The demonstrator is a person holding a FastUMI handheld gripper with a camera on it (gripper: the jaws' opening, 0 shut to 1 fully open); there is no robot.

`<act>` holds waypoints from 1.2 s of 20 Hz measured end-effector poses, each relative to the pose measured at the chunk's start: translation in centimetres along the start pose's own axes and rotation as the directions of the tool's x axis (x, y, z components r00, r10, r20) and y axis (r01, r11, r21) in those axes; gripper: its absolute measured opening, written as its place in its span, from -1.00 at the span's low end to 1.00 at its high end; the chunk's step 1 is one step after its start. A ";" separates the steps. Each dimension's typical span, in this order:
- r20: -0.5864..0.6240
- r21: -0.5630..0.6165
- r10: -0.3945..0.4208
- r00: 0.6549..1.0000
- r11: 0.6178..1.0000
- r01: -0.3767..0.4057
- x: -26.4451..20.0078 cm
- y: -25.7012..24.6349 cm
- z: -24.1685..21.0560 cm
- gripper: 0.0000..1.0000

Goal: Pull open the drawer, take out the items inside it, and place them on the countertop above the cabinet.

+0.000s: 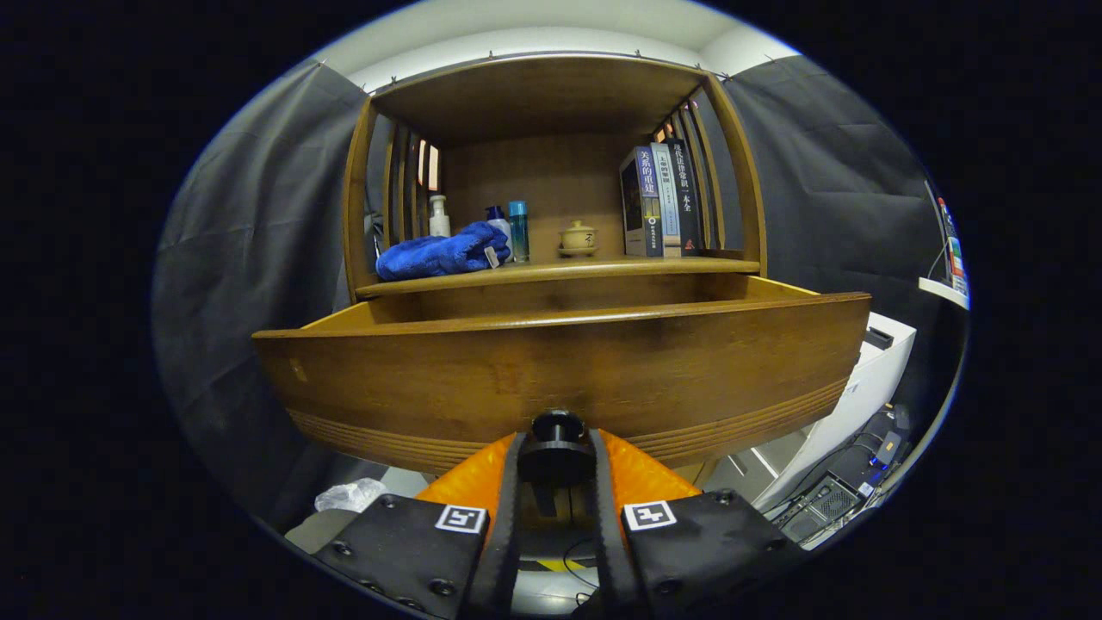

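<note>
Gripper (556,461) fingers are closed on the round dark knob (556,446) at the lower middle of the brown wooden drawer front (560,370), which I see pulled out below the countertop (560,269). I judge the drawer stiff and fairly heavy, the knob smooth; I can't see inside it.

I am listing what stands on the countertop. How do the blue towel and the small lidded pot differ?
The blue towel is soft, crumpled and wide; the small lidded pot is rigid, upright and compact. The towel lies left by the bottles; the pot stands nearer the books. Both rest on the countertop. The gripper is shut on the drawer knob.
</note>
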State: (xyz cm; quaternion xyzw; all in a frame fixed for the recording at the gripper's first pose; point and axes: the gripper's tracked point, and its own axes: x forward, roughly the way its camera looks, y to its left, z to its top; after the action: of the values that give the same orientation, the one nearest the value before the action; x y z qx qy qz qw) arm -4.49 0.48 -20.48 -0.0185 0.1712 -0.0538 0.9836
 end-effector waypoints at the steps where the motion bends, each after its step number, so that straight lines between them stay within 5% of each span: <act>1: 0.000 0.001 0.003 1.000 1.000 -0.003 -0.3 0.1 0.0 -0.11; 8: 0.010 -0.026 0.016 1.000 1.000 -0.016 -1.2 0.2 -0.4 -0.10; 12: 0.038 -0.029 -0.003 0.999 1.000 0.004 -1.7 0.0 0.4 0.35; 17: 0.201 -0.091 -0.015 0.979 0.995 0.034 -5.0 0.2 7.4 0.92; 24: 0.296 -0.132 0.007 0.955 0.991 0.033 -3.0 0.2 20.3 0.95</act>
State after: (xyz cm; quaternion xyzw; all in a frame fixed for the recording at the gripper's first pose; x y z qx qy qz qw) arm -0.41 1.35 -0.42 -0.0944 0.0252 -0.0450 0.9942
